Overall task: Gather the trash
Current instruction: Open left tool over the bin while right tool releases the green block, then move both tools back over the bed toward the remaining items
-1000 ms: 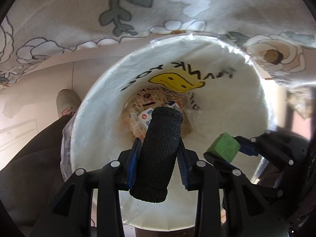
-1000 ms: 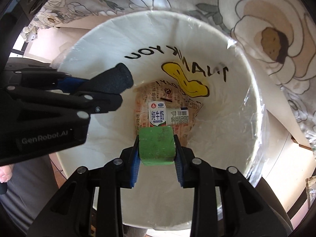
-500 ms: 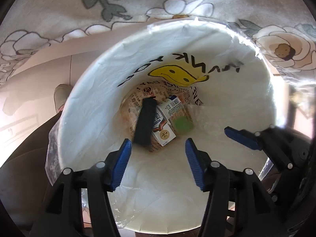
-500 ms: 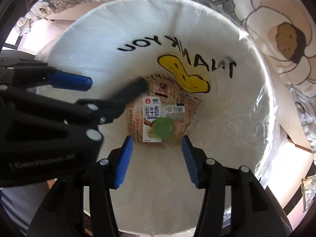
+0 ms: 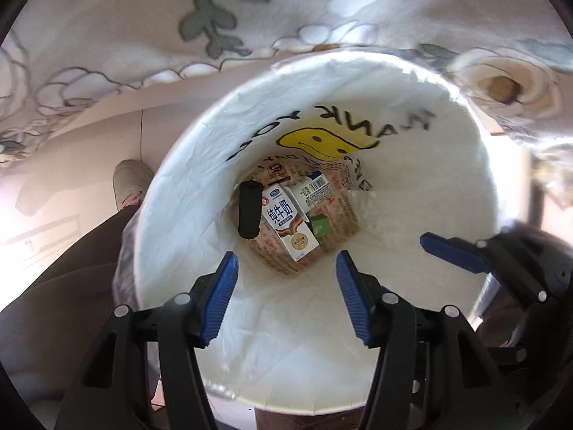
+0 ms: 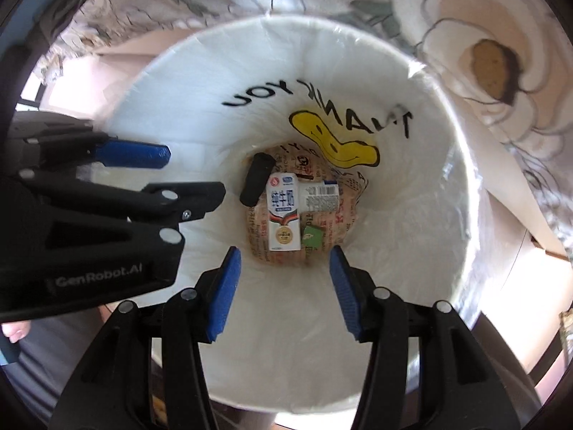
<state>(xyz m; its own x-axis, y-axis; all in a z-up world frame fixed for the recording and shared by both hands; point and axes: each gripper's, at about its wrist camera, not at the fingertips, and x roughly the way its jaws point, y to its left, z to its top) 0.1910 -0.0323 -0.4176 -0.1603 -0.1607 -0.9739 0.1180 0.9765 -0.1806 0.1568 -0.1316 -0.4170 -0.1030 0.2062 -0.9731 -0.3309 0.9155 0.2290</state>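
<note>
Blue pads line the two fingers of the left gripper [image 5: 286, 294], and they stand apart with nothing between them. The right gripper [image 6: 283, 288] is the same: blue pads, fingers apart, nothing held. Both pairs of jaws have just been opening. Both grippers point down into the mouth of a white bin [image 5: 186, 165]. The two sit side by side over it, with the right one off to the right of the left one.

The bin has a thin white plastic bag [image 6: 412, 193] inside it. On the far wall of the bag, past the fingers, there is a yellow smiley face [image 6: 335, 139] and black letters that say THANK YOU.

Far below the fingers, at the bottom of the bin, lies the trash. A black foam tube [image 5: 249, 209] lies down there, a bit left of the middle. Just beside it on the right is a white milk carton [image 5: 288, 224] lying on its side. A small green block [image 6: 312, 235] sits right of the carton, touching it or very nearly; it is hard to tell from up here. Under them is a brown printed wrapper [image 6: 336, 220].

Beyond the bin is a cloth with big flowers [image 6: 483, 53] on it. To the left of the left gripper, a leg in dark trousers [image 5: 61, 283] and a pale shoe [image 5: 129, 186] stand on the floor.
</note>
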